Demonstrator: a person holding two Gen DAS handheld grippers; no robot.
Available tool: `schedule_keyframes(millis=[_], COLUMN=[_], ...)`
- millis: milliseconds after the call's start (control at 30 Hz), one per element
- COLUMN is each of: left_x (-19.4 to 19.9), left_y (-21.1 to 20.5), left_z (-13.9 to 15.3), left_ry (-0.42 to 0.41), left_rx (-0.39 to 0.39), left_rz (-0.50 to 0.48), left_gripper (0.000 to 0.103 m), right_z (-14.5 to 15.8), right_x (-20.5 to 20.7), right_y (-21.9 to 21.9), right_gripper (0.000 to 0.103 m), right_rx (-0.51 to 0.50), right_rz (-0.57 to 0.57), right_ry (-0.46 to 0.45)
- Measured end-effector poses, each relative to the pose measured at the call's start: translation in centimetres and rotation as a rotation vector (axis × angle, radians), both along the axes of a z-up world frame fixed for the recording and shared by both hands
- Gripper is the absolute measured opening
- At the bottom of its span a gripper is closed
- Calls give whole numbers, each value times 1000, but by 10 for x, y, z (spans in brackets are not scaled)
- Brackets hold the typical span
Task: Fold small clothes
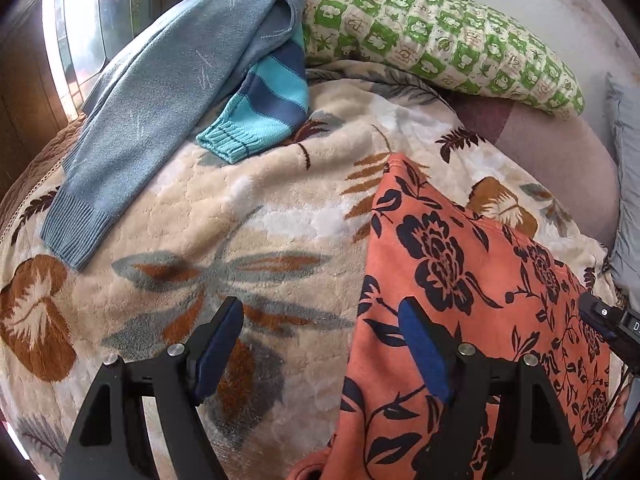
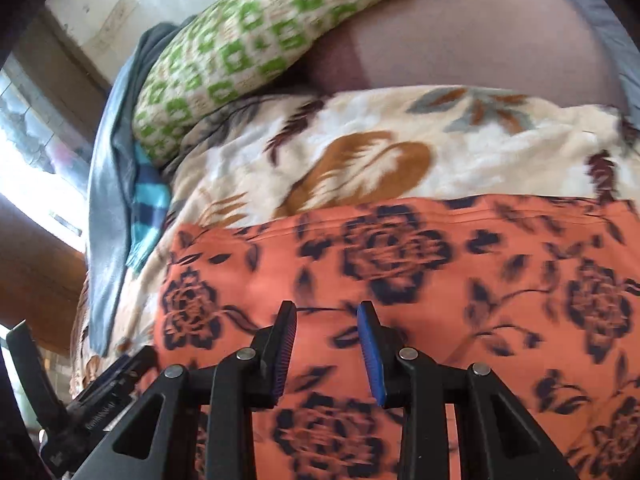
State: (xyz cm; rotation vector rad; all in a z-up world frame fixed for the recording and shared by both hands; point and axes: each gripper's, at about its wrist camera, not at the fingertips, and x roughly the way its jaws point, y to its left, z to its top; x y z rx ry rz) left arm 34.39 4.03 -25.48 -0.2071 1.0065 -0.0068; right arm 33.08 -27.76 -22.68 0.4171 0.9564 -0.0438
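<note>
An orange garment with dark floral print point(image 1: 472, 300) lies flat on a cream leaf-patterned blanket point(image 1: 260, 208). It fills the lower part of the right wrist view point(image 2: 400, 264). My left gripper point(image 1: 320, 312) is open and empty, hovering over the garment's left edge, one finger above the blanket, one above the cloth. My right gripper point(image 2: 327, 310) is open, nothing between its blue pads, low over the middle of the garment. It shows at the right edge of the left wrist view point(image 1: 612, 328).
A grey-blue sweater point(image 1: 160, 112) and a blue-striped knit point(image 1: 268, 100) lie at the blanket's far left. A green-and-cream checked pillow point(image 1: 440, 40) lies at the back. A mauve sheet point(image 1: 552, 152) is beyond the blanket's right side. A window is far left.
</note>
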Motion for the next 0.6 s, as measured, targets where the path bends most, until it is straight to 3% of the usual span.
schedule_keyframes(millis=[67, 200, 267, 333, 433, 600], left_x=[-4, -2, 1, 2, 1, -7], left_y=[-8, -22, -23, -21, -19, -21], left_z=[4, -4, -11, -15, -13, 3], left_ry=[-30, -15, 7, 18, 19, -47], left_rx=[29, 104, 123, 124, 113, 117], left_rz=[-14, -55, -53, -50, -39, -41], left_gripper=[80, 80, 80, 82, 82, 82], right_z=[0, -28, -43, -40, -31, -17], right_x=[-23, -67, -90, -108, -116, -131], right_y=[-51, -130, -151, -153, -142, -114], right_gripper=[35, 35, 35, 35, 35, 35], right_rx=[-14, -105, -14, -4, -30, 27], right_rz=[-99, -265, -237, -209, -214, -174], right_ry=[-3, 116, 110, 55, 67, 41])
